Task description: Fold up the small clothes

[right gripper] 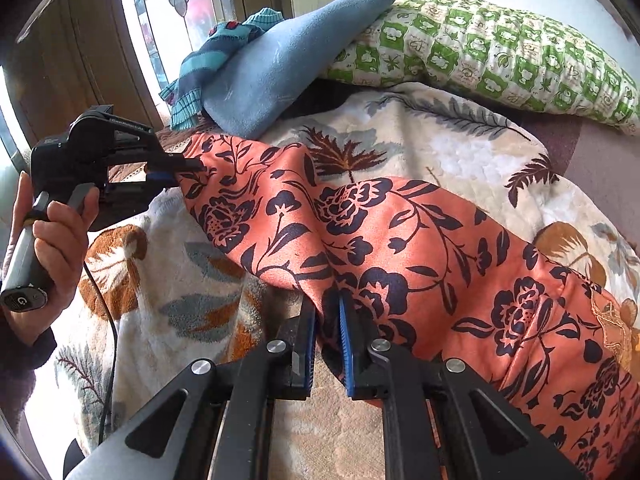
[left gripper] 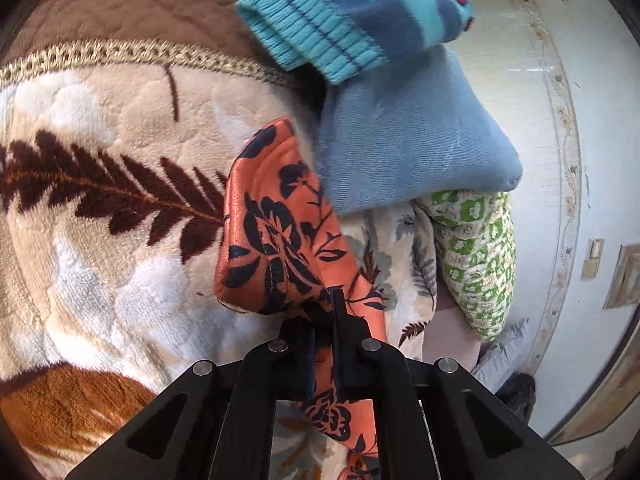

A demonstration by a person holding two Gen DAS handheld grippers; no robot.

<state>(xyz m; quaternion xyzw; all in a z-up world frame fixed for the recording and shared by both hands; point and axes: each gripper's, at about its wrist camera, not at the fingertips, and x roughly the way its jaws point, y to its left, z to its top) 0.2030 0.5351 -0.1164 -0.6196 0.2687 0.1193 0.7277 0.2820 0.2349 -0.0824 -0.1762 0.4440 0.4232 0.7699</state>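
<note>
Orange cloth w/ dark flowers is the piece being worked, stretched across the leaf-print blanket on the bed. Going left to right in the right-wrist view: a hand grips the handle of the left tongs, which are clamped tight on the far-left tip of the cloth. The left-wrist view confirms it, fabric pinched between the closed jaws at. Prob. holding a corner so the edge stays taut, not bunching.

Mid-frame, the cloth sags a bit btwn the two grips, rumpled, partly off the blanket. Right tongs are nearly closed too, w/ a fold of the same cloth caught between the blue pads. Two ends held at once looks like setup for spreading it flat or bringing one end over the other.

Further right, rest of the cloth trails off to the frame edge. Behind: striped knit, blue towel and green-checked pillow, parked well clear at the back, so they don't get in the way.
</note>
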